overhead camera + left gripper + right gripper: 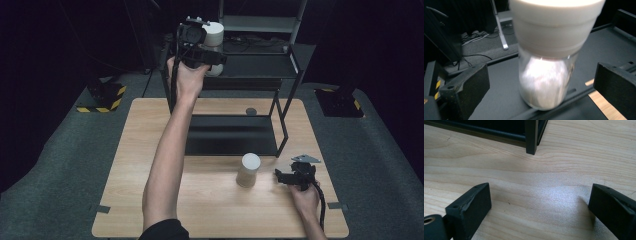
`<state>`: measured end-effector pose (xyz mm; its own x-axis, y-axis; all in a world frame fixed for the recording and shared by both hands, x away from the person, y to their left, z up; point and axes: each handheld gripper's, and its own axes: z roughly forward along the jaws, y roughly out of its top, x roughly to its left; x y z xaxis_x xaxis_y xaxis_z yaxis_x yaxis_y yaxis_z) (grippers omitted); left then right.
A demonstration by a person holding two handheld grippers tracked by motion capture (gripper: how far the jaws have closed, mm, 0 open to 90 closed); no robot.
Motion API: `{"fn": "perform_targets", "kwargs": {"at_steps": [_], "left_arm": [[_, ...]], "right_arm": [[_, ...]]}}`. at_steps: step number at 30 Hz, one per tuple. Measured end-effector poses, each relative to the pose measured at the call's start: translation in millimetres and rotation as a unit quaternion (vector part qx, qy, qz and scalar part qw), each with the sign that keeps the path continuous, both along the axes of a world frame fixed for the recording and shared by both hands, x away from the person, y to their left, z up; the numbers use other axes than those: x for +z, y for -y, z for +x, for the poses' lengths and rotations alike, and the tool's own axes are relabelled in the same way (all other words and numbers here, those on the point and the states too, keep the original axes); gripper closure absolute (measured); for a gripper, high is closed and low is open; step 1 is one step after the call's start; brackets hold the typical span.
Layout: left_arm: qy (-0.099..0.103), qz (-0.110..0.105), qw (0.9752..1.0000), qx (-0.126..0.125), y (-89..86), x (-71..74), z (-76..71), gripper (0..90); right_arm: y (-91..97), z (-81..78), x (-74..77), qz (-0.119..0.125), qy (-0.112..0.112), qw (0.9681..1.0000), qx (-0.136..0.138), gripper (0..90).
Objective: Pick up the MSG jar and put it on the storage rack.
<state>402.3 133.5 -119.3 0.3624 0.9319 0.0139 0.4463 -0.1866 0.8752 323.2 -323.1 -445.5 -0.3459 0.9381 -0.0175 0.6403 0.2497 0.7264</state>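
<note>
A glass jar (215, 36) with a white lid and white powder inside stands on the upper shelf (260, 66) of a black rack at the back of the table. My left gripper (214, 57) is held up at it, open, with the jar (546, 80) between its jaws; both pads (471, 85) stand clear of the glass. A second white-lidded jar (248, 170) stands on the wooden table (145, 130) in front of the rack. To the right of that jar my right gripper (281, 176) rests low over the wood, open (539, 195), with nothing between its jaws.
The rack's lower shelf (230, 136) lies dark behind the second jar, and its front right leg (531, 137) stands just ahead of my right gripper. A small round grey mark (251, 111) sits on the table under the rack. Grey carpet (65, 150) surrounds the table.
</note>
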Motion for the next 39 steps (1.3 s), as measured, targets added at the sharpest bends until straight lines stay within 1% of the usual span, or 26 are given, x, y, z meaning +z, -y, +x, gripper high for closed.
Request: {"fn": "perform_targets", "kwargs": {"at_steps": [3, 6, 8, 10, 13, 21, 22, 24, 28, 31, 35, 39], "left_arm": [[0.004, 0.000, 1.0000, -0.004, -7.6, -4.2, -9.3, 0.8], [0.006, -0.011, 0.9999, -0.007, -16.0, -9.8, -16.7, 1.1], [0.008, -0.020, 0.9997, -0.010, -22.1, -15.8, -22.1, 1.3], [0.010, -0.019, 0.9997, -0.013, -25.2, -21.1, -26.4, 1.6], [0.010, -0.024, 0.9995, -0.019, -31.8, -32.4, -32.8, 1.9], [0.006, -0.024, 0.9993, -0.026, -44.4, -55.6, -46.8, 2.1], [0.007, -0.025, 0.9993, -0.026, -45.8, -58.8, -49.1, 2.1], [0.015, -0.018, 0.9995, -0.022, -45.7, -66.1, -56.1, 2.6], [0.020, -0.023, 0.9994, -0.019, -50.3, -82.5, -64.9, 3.6], [0.017, -0.027, 0.9993, -0.020, -54.8, -93.9, -66.9, 3.7], [0.006, -0.021, 0.9995, -0.023, -56.8, -106.7, -67.3, 3.8], [0.000, -0.021, 0.9994, -0.028, -57.6, -120.8, -69.5, 3.8]], "right_arm": [[0.0, 0.0, 0.0, 0.000, 0.000, 1.0000, 0.000, 3.6], [0.0, 0.0, -0.1, 0.000, 0.000, 1.0000, 0.000, 3.6], [0.0, 0.0, -0.1, 0.000, 0.000, 1.0000, 0.000, 3.6], [0.0, 0.0, 0.0, 0.000, 0.000, 1.0000, 0.000, 3.6], [-0.1, 0.0, 0.0, 0.000, 0.000, 1.0000, 0.000, 3.6], [-0.1, 0.0, -0.1, 0.000, 0.000, 1.0000, 0.000, 3.6], [-0.1, 0.0, 0.0, 0.000, 0.000, 1.0000, 0.000, 3.6], [-0.1, 0.0, 0.0, 0.000, 0.000, 1.0000, 0.000, 3.6], [-0.1, 0.0, 0.0, 0.000, 0.000, 1.0000, 0.000, 3.6], [-0.1, 0.0, 0.0, 0.000, 0.000, 1.0000, 0.000, 3.6], [-0.1, 0.0, 0.0, 0.000, 0.000, 1.0000, 0.000, 3.6], [-0.1, 0.0, 0.0, 0.000, 0.000, 1.0000, 0.000, 3.6]]}}
